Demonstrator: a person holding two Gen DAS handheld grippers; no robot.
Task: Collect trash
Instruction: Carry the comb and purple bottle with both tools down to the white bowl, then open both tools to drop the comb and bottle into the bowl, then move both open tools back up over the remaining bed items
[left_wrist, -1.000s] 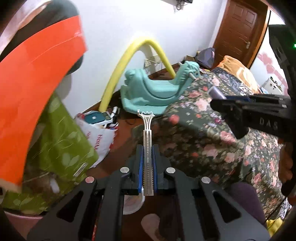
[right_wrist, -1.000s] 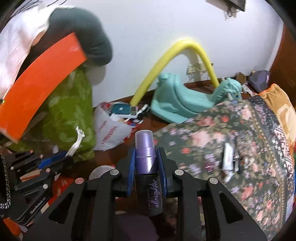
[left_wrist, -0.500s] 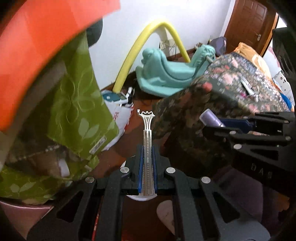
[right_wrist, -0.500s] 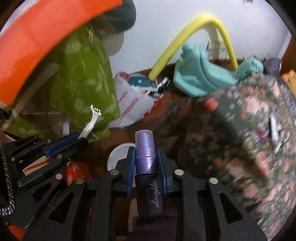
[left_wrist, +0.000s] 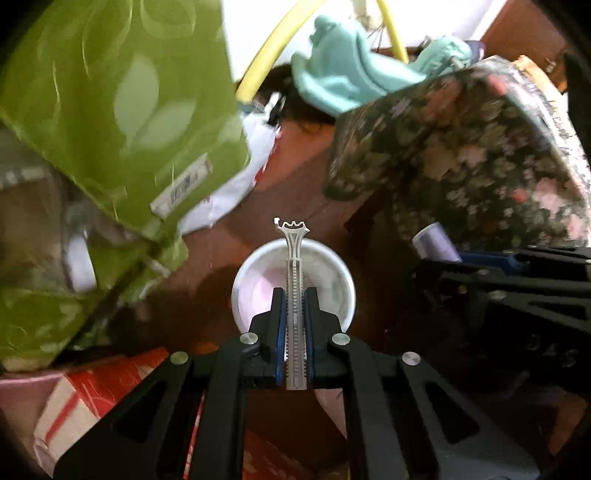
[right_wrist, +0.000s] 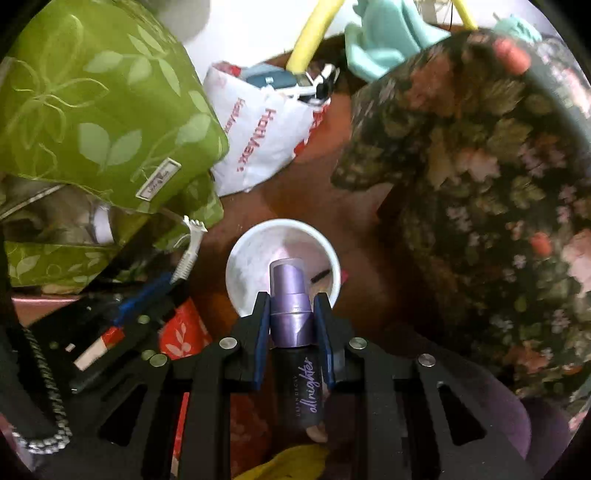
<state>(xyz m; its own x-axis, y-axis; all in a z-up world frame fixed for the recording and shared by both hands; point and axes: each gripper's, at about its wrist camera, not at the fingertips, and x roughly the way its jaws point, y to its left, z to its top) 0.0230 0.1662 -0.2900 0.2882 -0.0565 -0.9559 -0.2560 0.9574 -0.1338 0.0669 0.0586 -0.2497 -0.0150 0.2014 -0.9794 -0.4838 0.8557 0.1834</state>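
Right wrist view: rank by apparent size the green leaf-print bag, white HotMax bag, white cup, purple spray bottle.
1. green leaf-print bag
2. white HotMax bag
3. white cup and purple spray bottle: about alike. The bottle sits in the right gripper, very near the lens, so it looks inflated; no firm ranking.

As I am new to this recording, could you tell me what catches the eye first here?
The white bin on the brown floor, framed dead centre in both views. The right gripper holds a purple spray bottle over it, and the left gripper a white razor handle. A green leaf-print bag looms at upper left.
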